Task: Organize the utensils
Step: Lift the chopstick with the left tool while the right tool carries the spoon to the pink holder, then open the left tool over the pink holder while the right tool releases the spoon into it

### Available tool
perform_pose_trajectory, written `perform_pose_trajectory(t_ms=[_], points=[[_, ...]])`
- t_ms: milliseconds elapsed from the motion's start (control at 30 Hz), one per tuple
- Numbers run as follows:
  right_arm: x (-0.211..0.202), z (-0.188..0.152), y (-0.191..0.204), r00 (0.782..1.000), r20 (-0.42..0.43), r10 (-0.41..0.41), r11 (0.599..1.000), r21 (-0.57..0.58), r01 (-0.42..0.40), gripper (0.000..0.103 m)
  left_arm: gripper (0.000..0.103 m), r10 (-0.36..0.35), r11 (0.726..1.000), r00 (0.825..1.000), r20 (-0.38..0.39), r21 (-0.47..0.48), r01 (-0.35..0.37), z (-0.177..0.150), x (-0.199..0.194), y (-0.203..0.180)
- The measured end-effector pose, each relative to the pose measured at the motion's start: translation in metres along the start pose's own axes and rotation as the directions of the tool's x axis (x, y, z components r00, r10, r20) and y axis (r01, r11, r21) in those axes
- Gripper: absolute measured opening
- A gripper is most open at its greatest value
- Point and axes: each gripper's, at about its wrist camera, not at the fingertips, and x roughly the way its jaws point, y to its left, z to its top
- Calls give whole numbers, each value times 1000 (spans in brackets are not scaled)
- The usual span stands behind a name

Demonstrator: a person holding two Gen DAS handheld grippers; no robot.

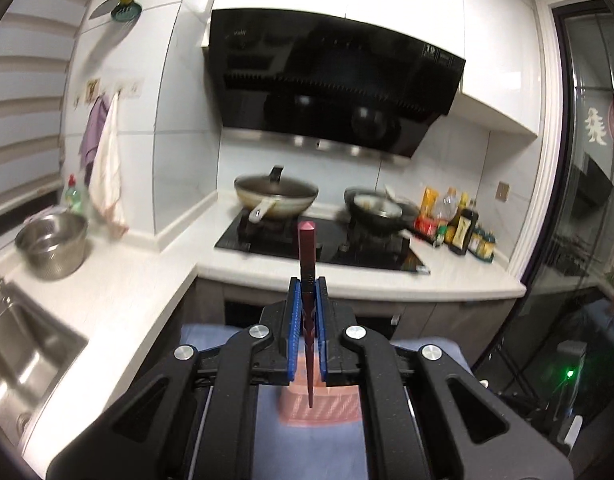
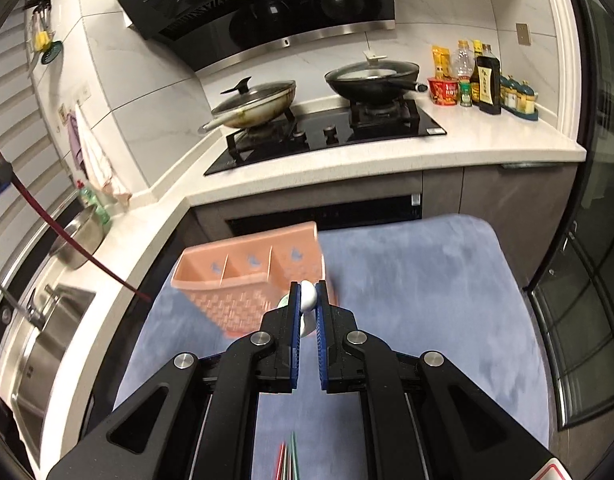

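Left gripper (image 1: 307, 284), nearly level, clamps a dark red chopstick (image 1: 307, 256); right gripper (image 2: 307, 294), tilted downward, pinches a white spoon (image 2: 308, 295).

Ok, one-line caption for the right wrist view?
Right gripper shut on a white spoon above a blue mat, the pink three-compartment utensil basket just ahead.
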Motion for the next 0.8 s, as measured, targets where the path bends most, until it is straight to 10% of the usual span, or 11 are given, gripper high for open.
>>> perform_pose_trajectory(t_ms=[800], points=[[128, 26, 9, 992, -121, -35, 998, -49, 29, 8, 7, 52, 998, 988, -147, -17, -55, -43, 120, 15]])
